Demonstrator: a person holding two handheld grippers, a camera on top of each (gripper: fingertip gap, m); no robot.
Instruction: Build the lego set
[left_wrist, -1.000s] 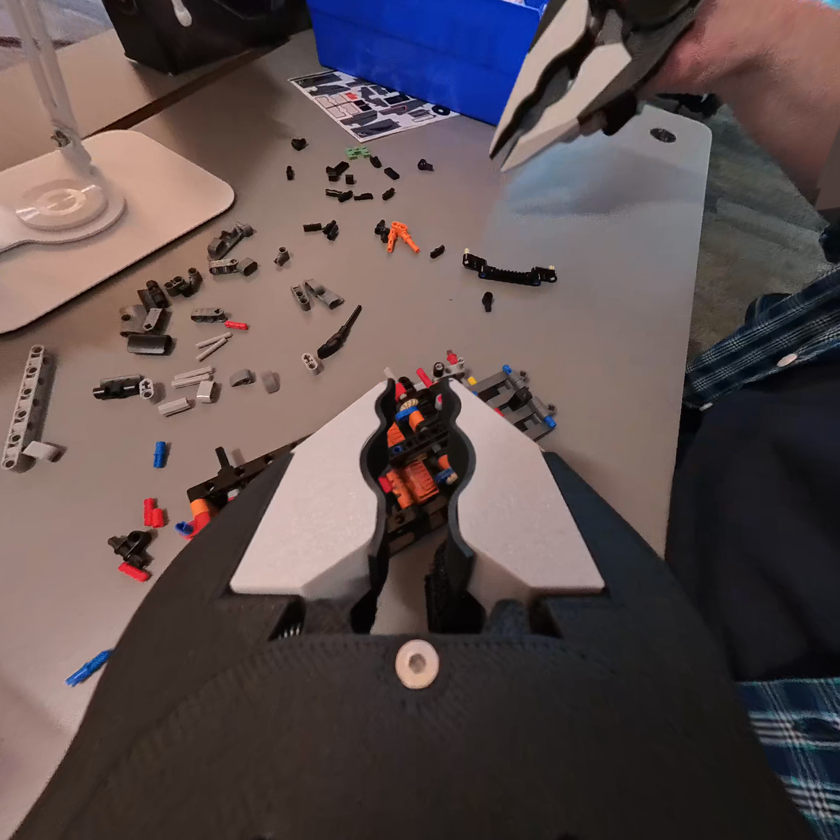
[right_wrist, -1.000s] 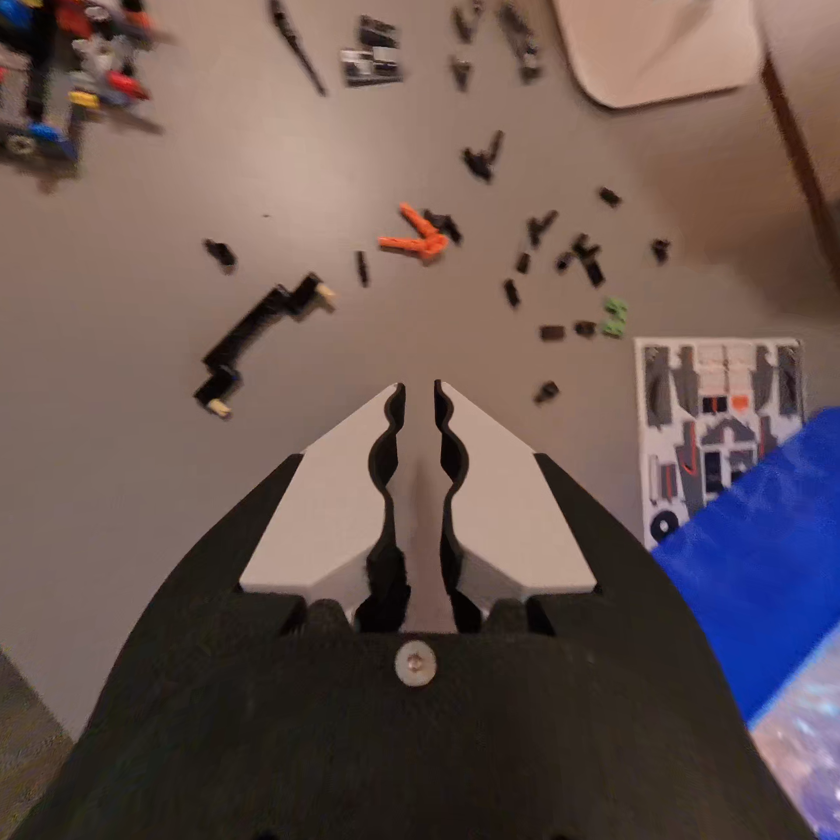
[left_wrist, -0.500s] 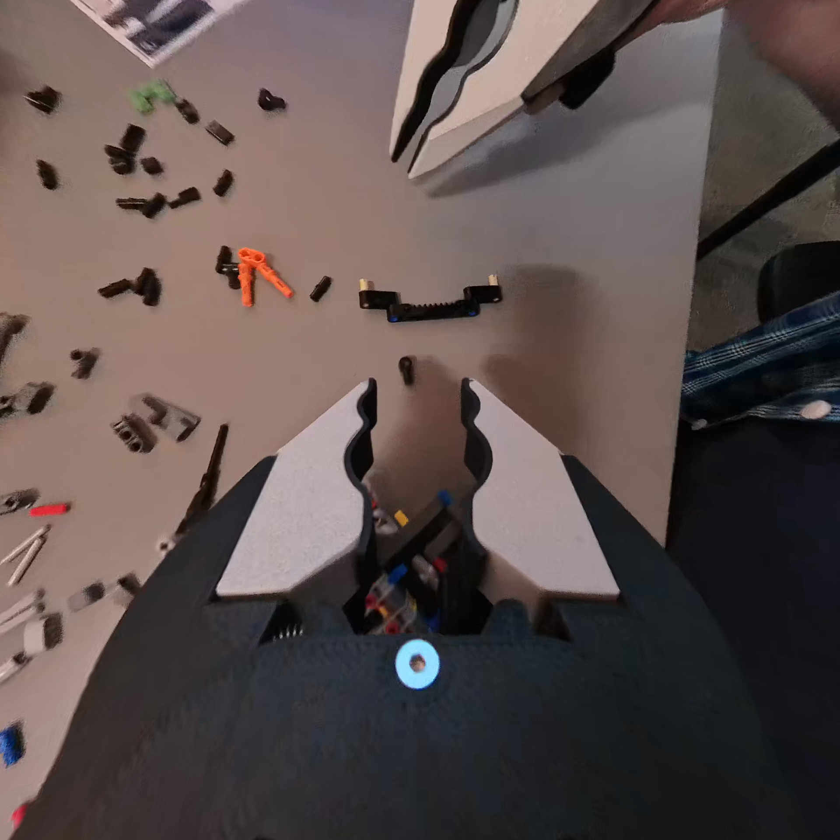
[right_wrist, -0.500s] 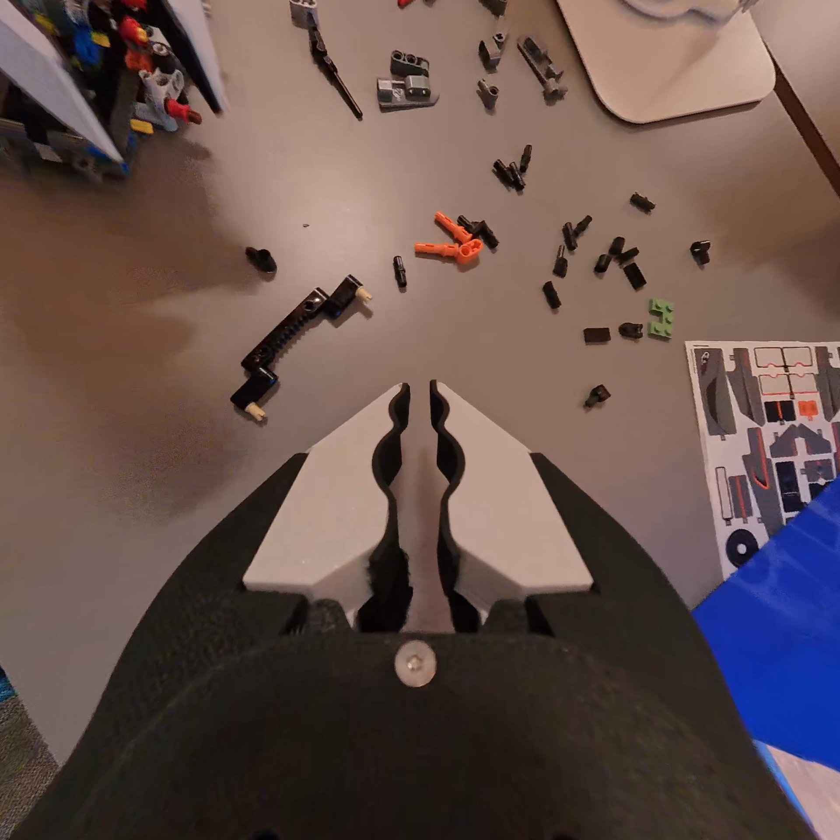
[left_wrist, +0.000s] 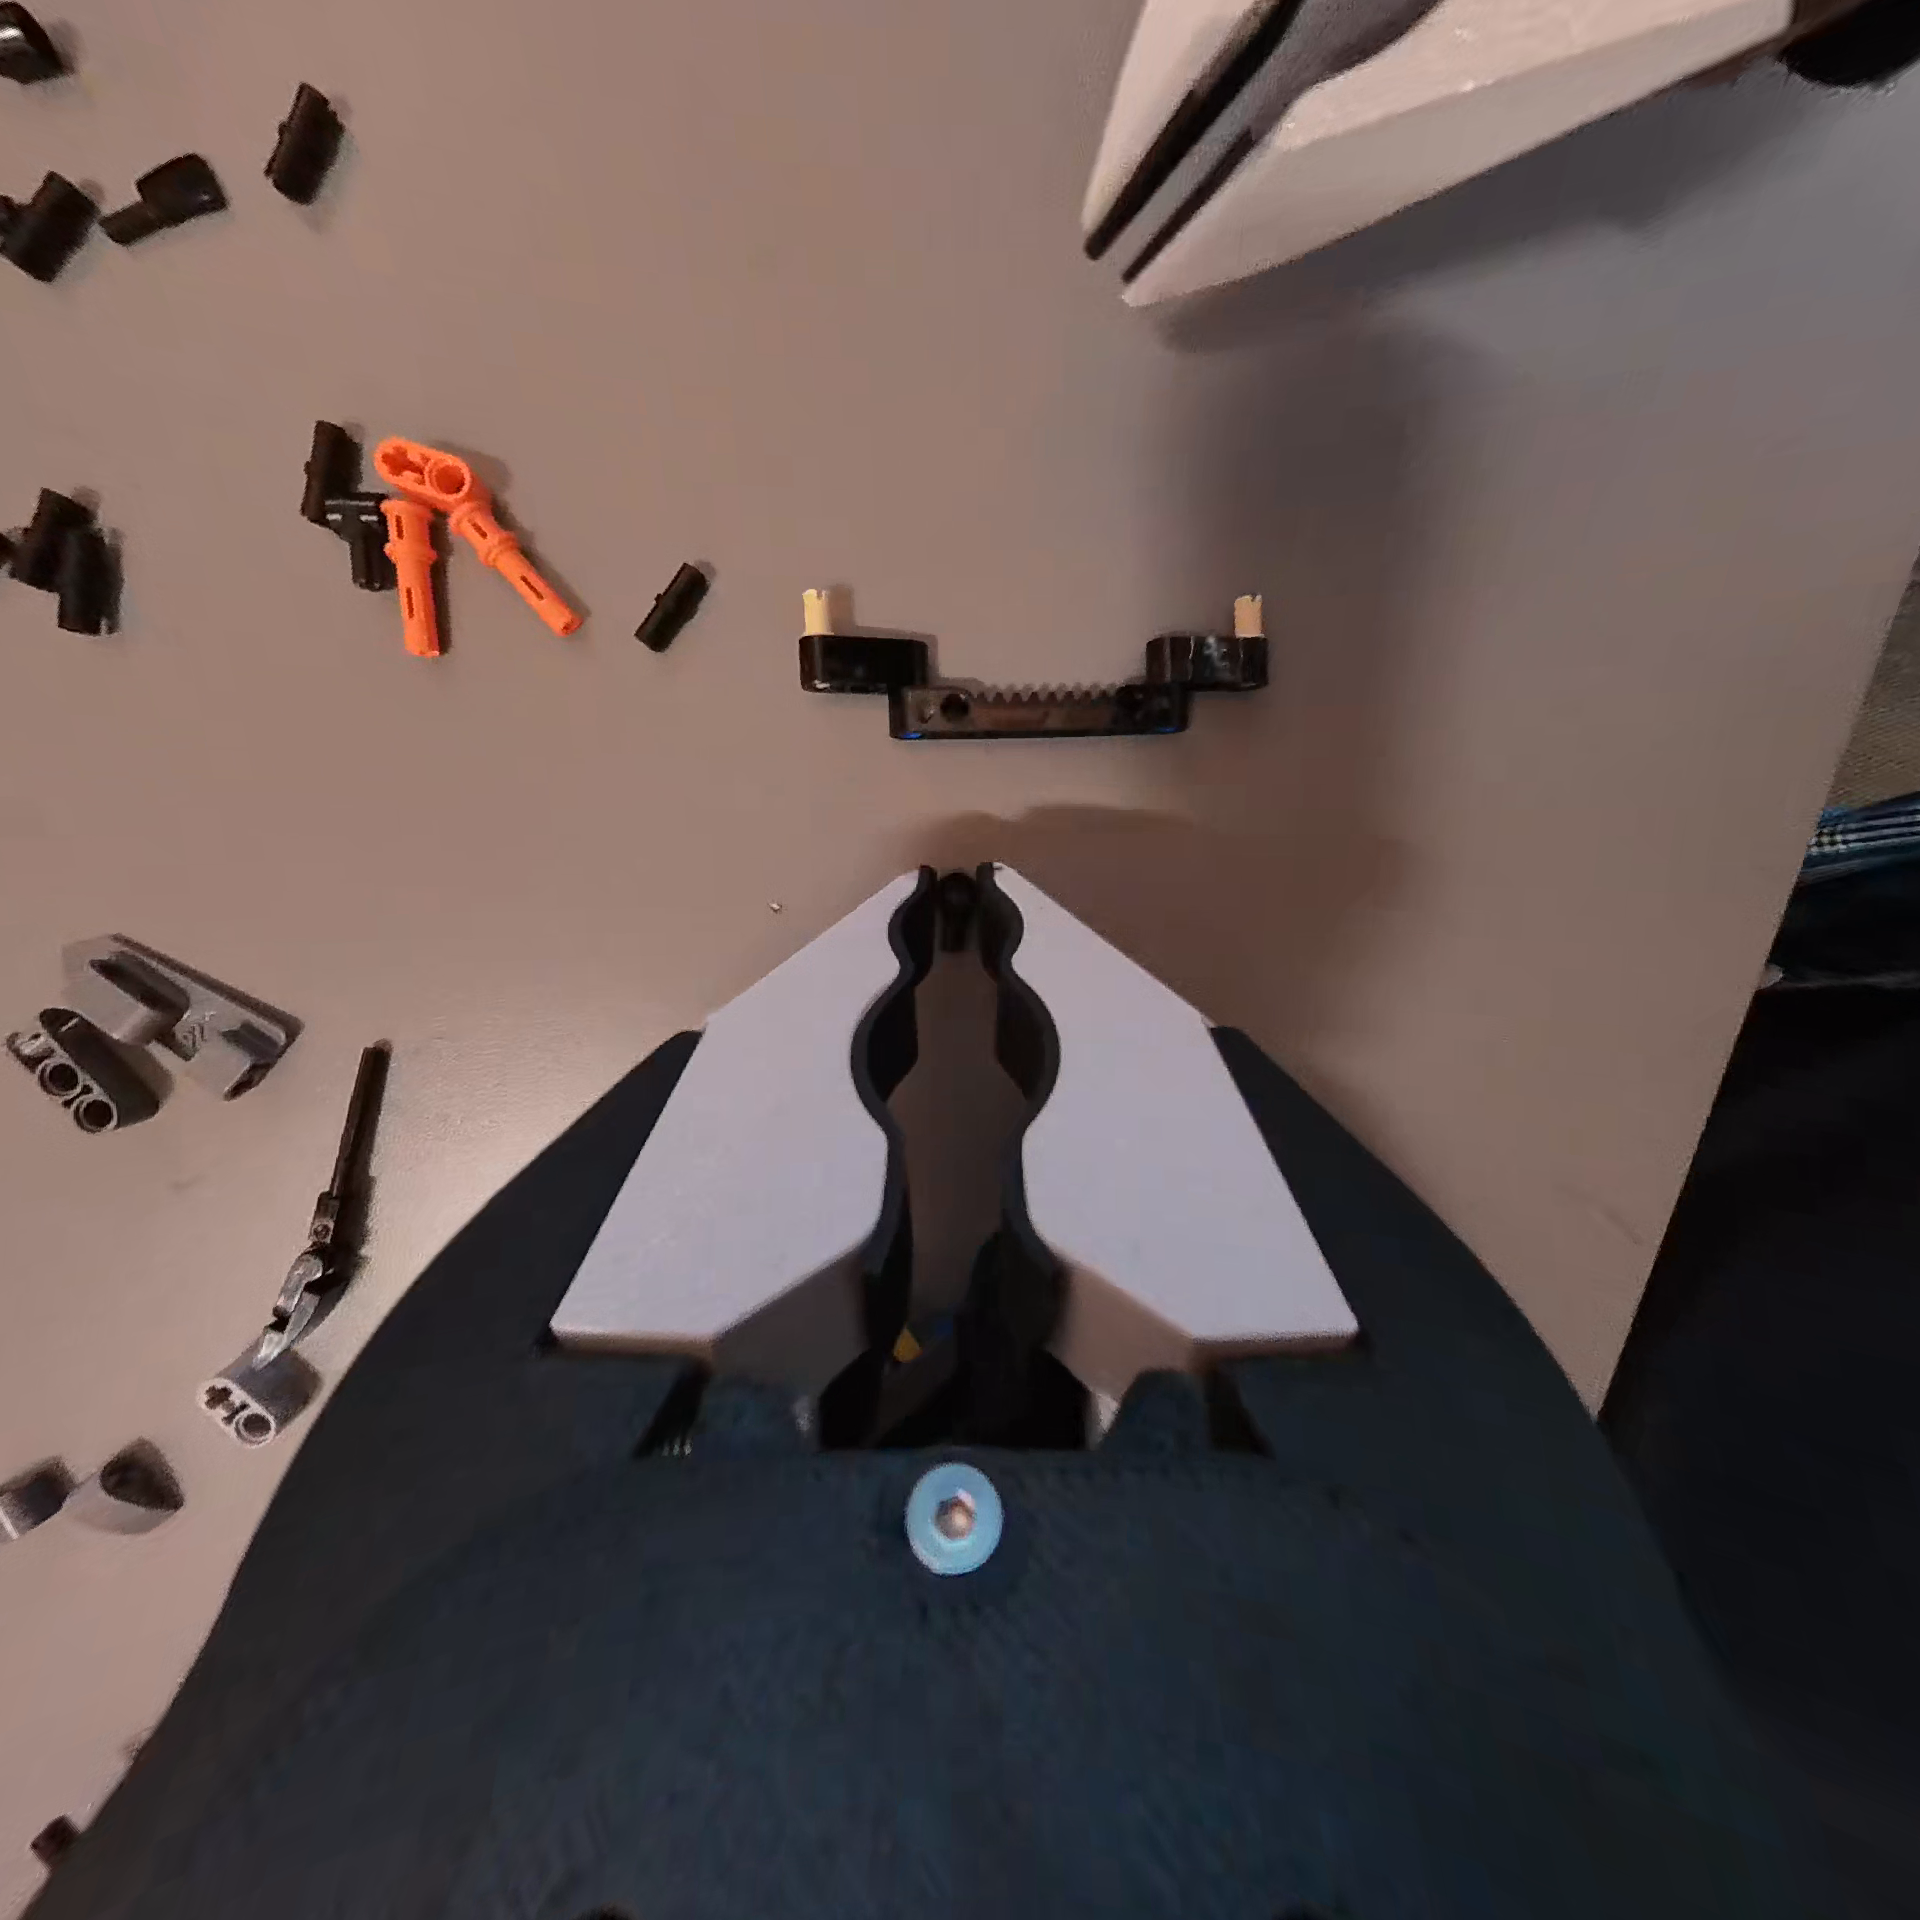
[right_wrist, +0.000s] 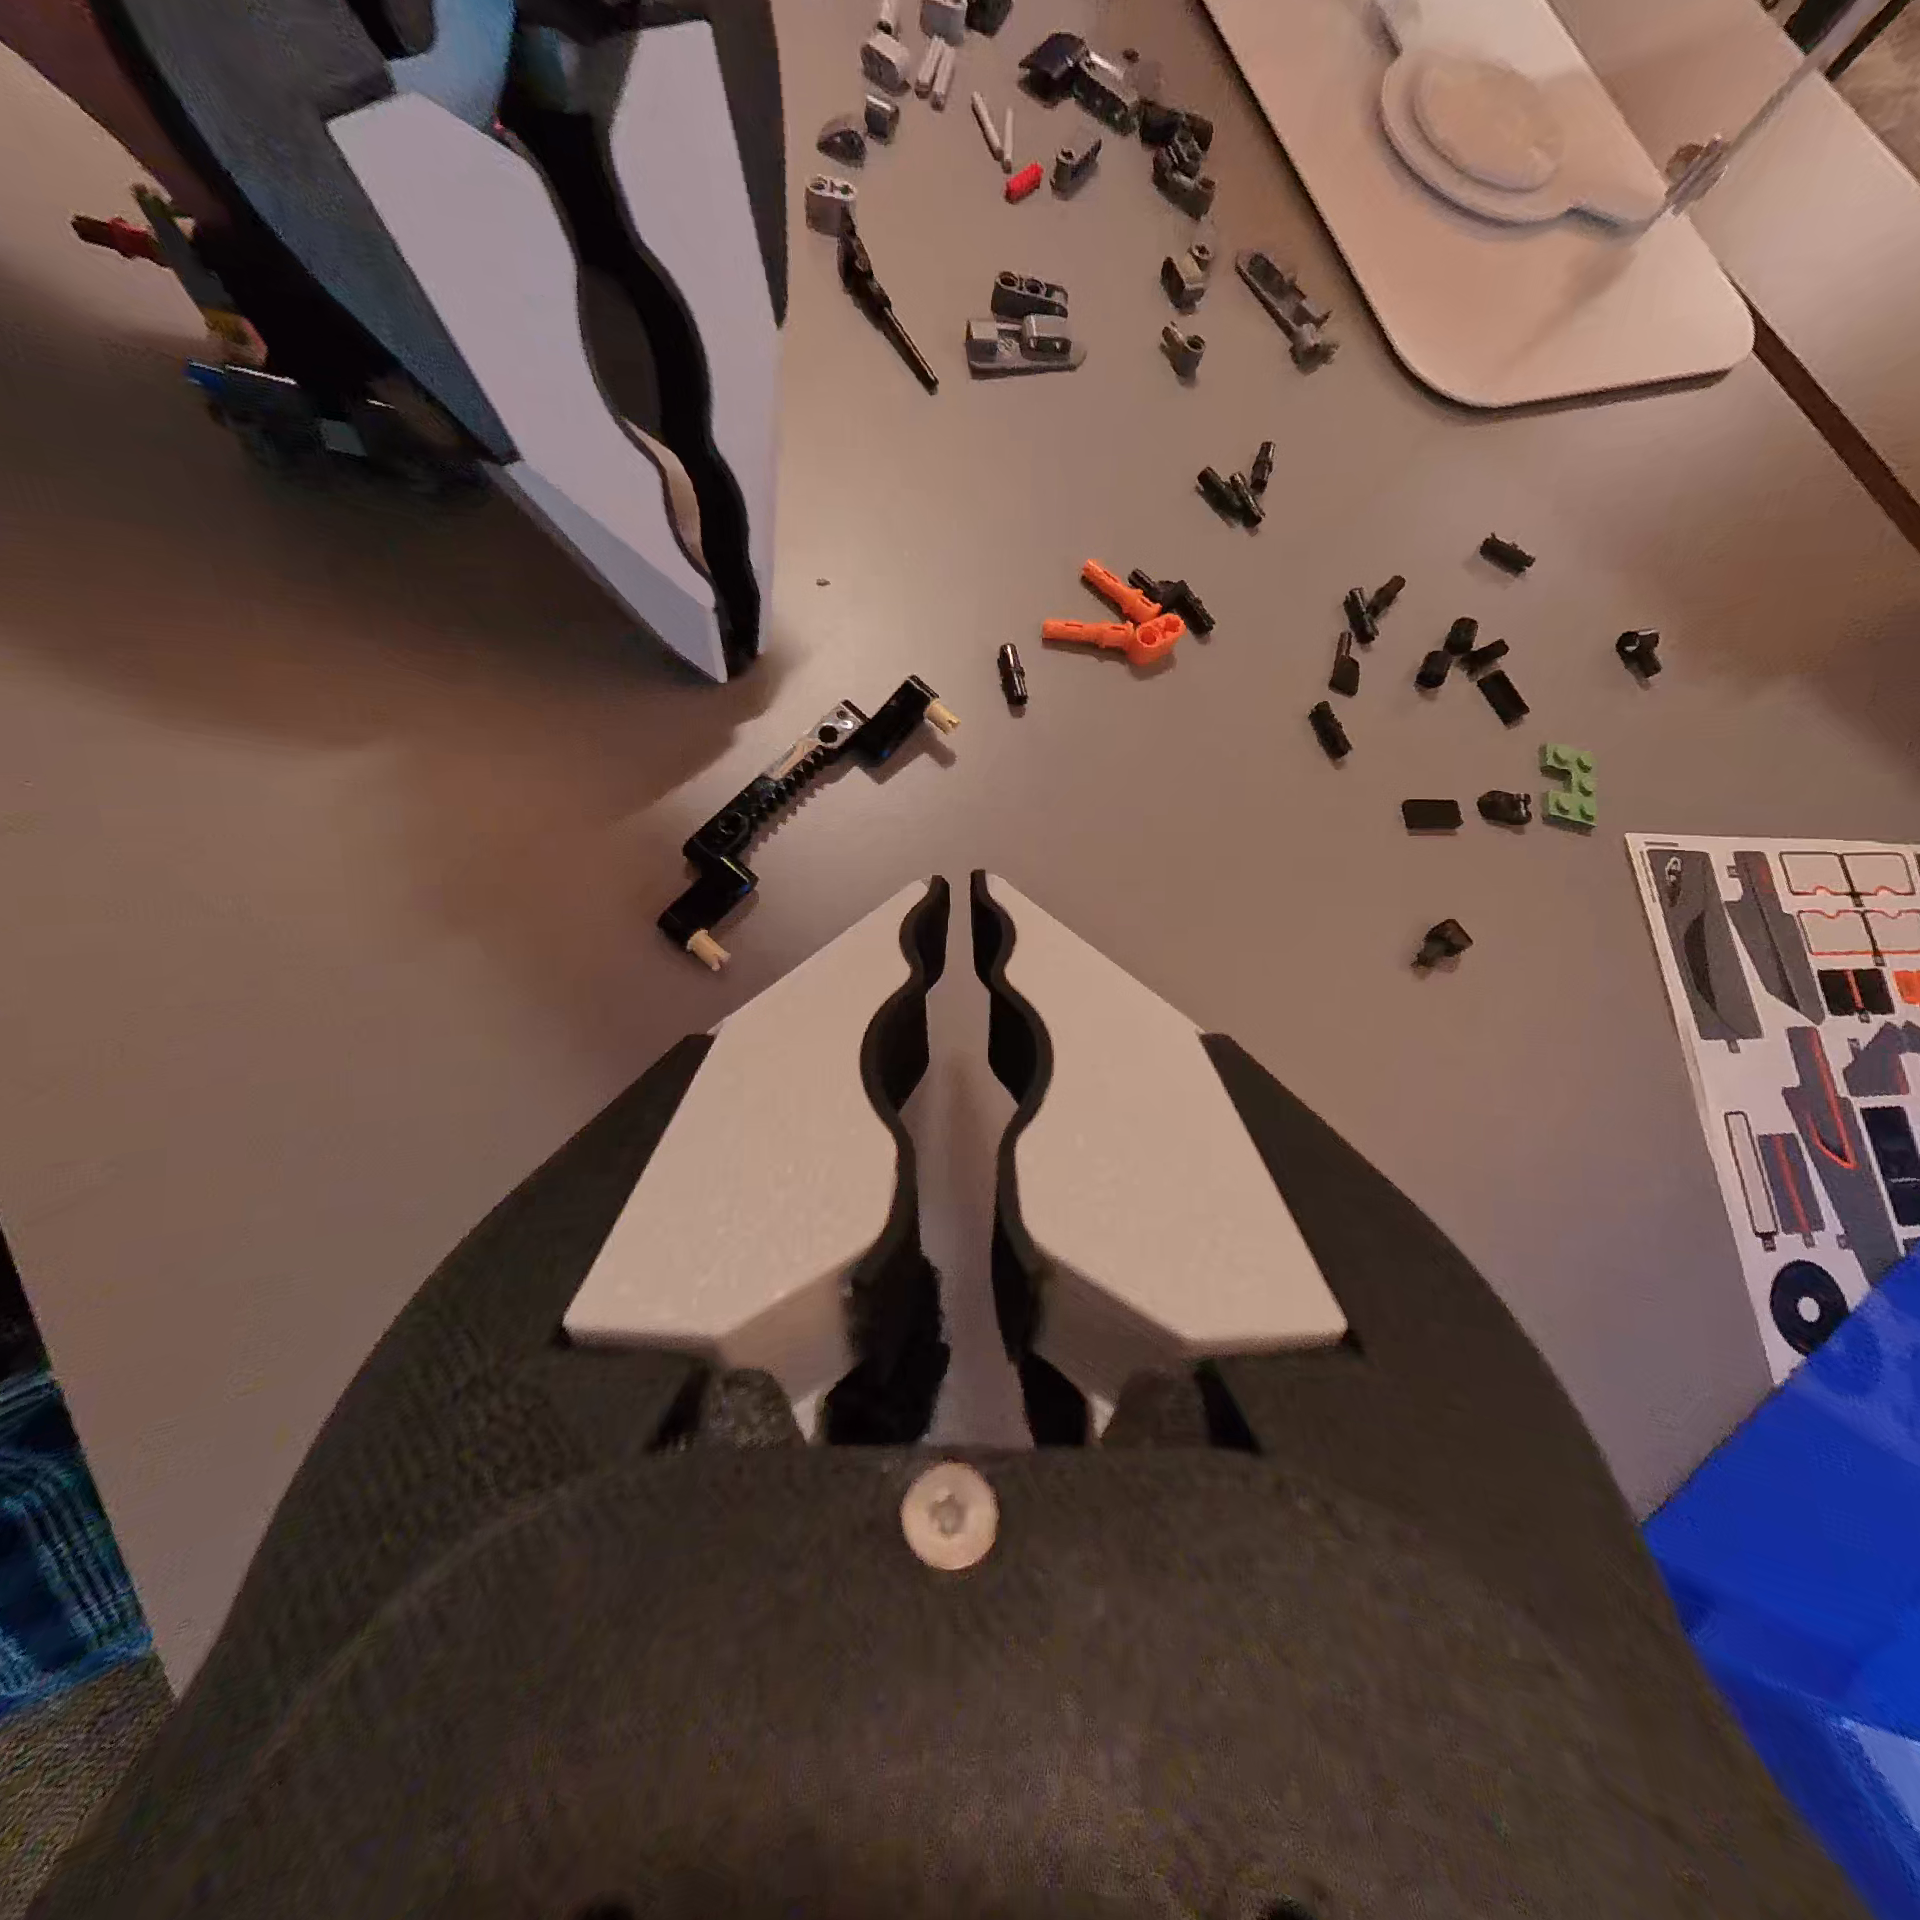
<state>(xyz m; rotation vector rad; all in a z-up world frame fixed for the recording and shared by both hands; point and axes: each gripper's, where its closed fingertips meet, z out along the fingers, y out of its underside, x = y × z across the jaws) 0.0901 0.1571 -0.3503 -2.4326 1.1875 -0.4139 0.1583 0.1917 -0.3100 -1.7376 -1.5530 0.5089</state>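
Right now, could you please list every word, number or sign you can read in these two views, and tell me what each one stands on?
No text can be read in either view.
White sticker sheet on the grey table: printed grey, black and orange shapes only; any writing is too small to read.
Grey angled lego panel: a small raised mark, too blurred to read.

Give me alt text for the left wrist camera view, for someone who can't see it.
The left gripper pinches a small black Lego piece at its fingertips, low over a grey table. Just beyond lies a black toothed assembly, two orange pins to its left, and the right gripper at top right.
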